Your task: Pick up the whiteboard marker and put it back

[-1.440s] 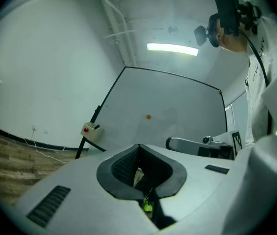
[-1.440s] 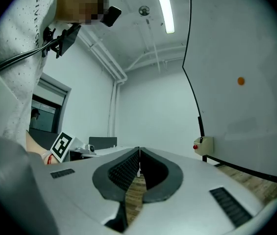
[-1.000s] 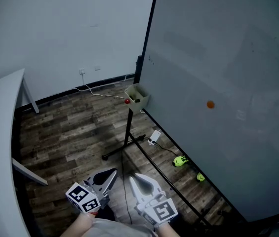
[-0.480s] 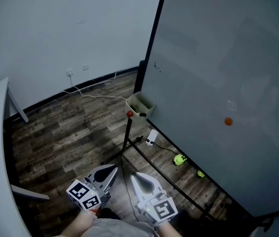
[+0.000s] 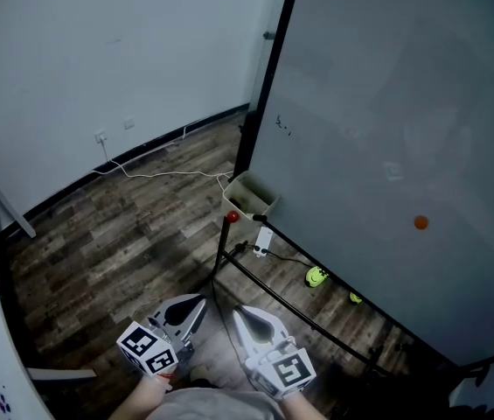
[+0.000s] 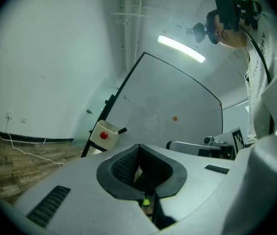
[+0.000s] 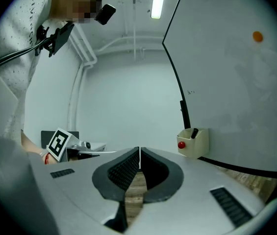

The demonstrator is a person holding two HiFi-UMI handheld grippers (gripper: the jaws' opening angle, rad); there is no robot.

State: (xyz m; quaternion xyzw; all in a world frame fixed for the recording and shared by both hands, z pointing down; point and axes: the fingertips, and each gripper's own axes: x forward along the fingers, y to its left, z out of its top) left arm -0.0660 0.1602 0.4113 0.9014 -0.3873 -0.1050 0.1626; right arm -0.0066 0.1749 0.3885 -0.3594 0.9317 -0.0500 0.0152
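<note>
Ahead, my left hand-held gripper (image 5: 196,305) and right hand-held gripper (image 5: 240,316) are held side by side, pointing level above the wooden floor (image 5: 124,234). Each has its jaws closed together with nothing between them, as I read it in each gripper's own view. The whiteboard marker (image 7: 194,132), a dark stick, stands tilted in the cream box (image 5: 248,195) fixed at the lower corner of the whiteboard (image 5: 386,121), beside its black frame edge and well apart from both hand-held grippers; a red knob (image 5: 232,217) sits on the box's outer wall, and an orange dot (image 5: 420,222) clings to the board's face.
</note>
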